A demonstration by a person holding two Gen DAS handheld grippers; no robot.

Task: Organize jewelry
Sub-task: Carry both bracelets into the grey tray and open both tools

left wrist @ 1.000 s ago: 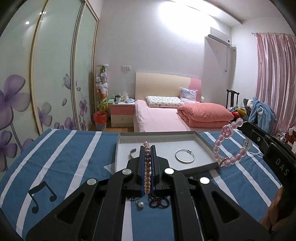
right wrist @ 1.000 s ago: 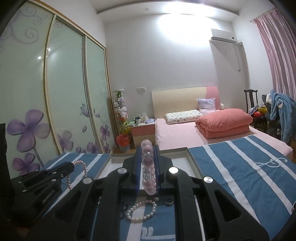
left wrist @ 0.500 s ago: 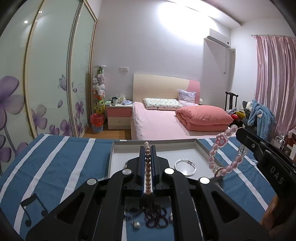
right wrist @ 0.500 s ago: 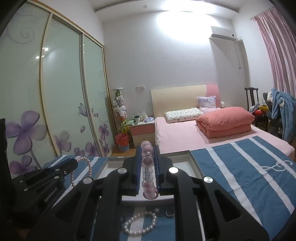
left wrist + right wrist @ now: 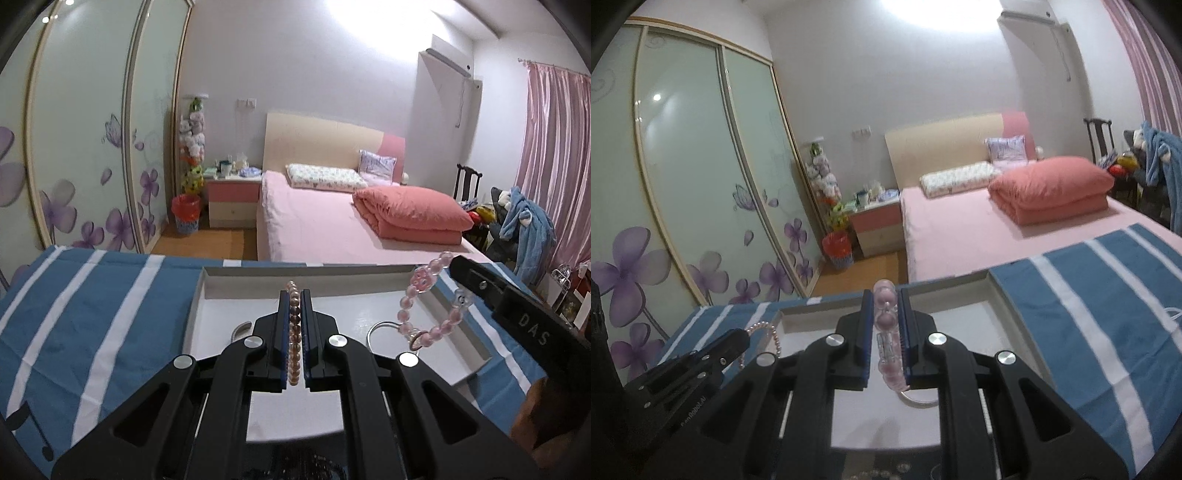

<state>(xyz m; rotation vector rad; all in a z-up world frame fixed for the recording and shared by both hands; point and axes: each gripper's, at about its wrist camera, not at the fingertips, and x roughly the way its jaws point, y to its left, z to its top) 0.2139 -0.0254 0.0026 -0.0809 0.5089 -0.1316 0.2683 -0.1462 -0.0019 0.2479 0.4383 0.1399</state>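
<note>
My left gripper (image 5: 294, 295) is shut on a pink pearl bracelet (image 5: 294, 332) and holds it above the white tray (image 5: 236, 282). My right gripper (image 5: 885, 295) is shut on a pink crystal bead bracelet (image 5: 886, 345), also above the tray (image 5: 1004, 314). In the left wrist view the right gripper (image 5: 456, 264) comes in from the right with the crystal bracelet (image 5: 424, 314) hanging as a loop. In the right wrist view the left gripper (image 5: 744, 334) shows at the left with the pearl bracelet (image 5: 772, 338) hanging. A silver bangle (image 5: 380, 328) lies in the tray.
The tray sits on a blue cloth with white stripes (image 5: 92, 314). A curved silver piece (image 5: 240, 328) lies in the tray's left part. A dark bead bracelet (image 5: 314, 465) lies on the cloth below the left gripper. A bed (image 5: 332, 225) stands beyond the table.
Both grippers have moved forward over the tray, each still holding its bracelet. The loose jewelry on the cloth has slipped below the view.
</note>
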